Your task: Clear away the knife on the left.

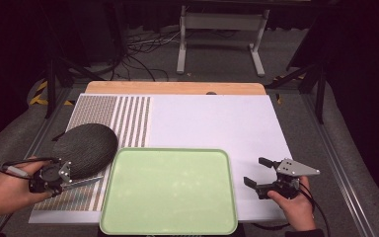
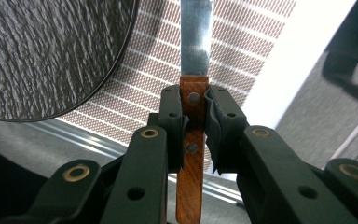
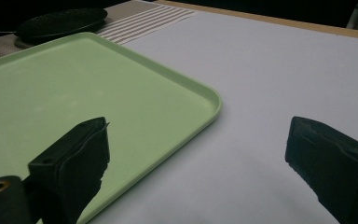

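Tray (image 1: 170, 190): green, bare, nearest me at 6 o'clock.
Mat (image 1: 109, 118): striped, 9 o'clock of tray.
Plate (image 1: 85, 148): dark, on mat, 10 o'clock.
Right gripper (image 1: 256, 173): my idle one, jaws wide, 3 o'clock of tray.
Left gripper (image 1: 65, 183): clamped on knife (image 2: 192, 116) handle; blade's long axis points 3 o'clock toward tray, just beside it. Left hand nearer.

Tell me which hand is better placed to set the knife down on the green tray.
Left. The left claw is already shut on the knife by its wooden handle, beside the green tray. The right claw is open and empty on the tray's other side.
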`<action>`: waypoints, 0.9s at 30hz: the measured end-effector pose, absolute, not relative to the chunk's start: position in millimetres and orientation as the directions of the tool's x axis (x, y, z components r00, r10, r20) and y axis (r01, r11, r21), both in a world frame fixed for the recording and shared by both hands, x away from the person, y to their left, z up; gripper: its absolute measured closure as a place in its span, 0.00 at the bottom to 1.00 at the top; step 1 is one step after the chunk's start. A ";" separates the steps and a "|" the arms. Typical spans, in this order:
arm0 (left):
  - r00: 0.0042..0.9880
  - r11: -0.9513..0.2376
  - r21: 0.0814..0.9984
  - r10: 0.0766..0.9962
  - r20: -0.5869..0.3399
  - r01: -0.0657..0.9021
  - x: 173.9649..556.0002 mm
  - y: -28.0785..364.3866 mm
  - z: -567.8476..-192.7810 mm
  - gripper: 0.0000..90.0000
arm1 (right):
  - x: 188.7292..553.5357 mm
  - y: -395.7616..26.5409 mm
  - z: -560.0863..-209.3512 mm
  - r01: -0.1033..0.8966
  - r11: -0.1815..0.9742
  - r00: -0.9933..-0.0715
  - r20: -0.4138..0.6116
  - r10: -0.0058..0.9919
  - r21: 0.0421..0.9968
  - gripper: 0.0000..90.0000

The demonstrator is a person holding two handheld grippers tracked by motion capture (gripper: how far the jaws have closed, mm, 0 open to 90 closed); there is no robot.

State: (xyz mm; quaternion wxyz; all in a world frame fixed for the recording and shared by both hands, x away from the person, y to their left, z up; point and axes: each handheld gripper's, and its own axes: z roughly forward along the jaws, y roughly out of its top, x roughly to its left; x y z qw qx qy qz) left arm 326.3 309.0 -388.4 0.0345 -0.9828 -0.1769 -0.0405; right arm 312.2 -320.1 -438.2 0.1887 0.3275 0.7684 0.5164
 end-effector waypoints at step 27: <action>0.678 -0.652 0.187 0.700 -0.224 0.735 319.4 281.8 -365.3 0.86 | 312.4 -322.5 -438.3 0.313 0.238 -0.711 0.060 0.700 0.920 0.08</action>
